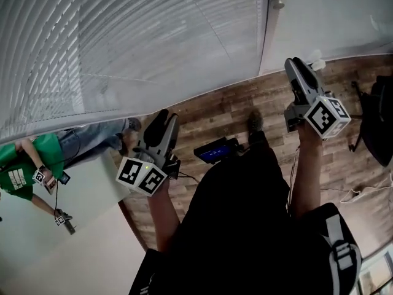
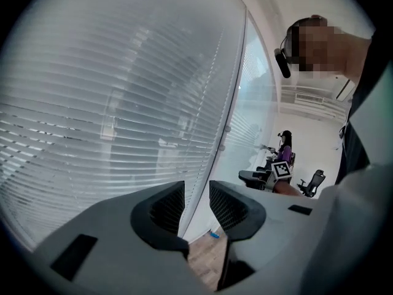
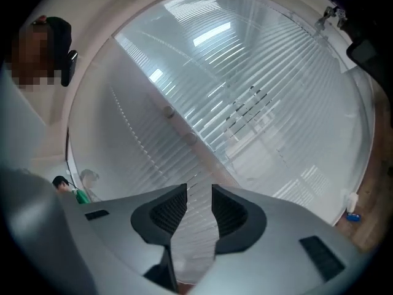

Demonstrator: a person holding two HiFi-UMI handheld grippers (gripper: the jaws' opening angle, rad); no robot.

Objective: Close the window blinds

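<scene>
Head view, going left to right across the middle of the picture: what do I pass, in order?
Person in a green shirt → grey left gripper → black device with a blue screen on the wooden floor → grey right gripper → bulky black object at the right edge.

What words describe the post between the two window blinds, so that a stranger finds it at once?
Look at the wall of white slatted window blinds. One narrow pale upright post splits them into two panels. Unlike the blinds, it is smooth, without slats, and carries small round knobs.
</scene>
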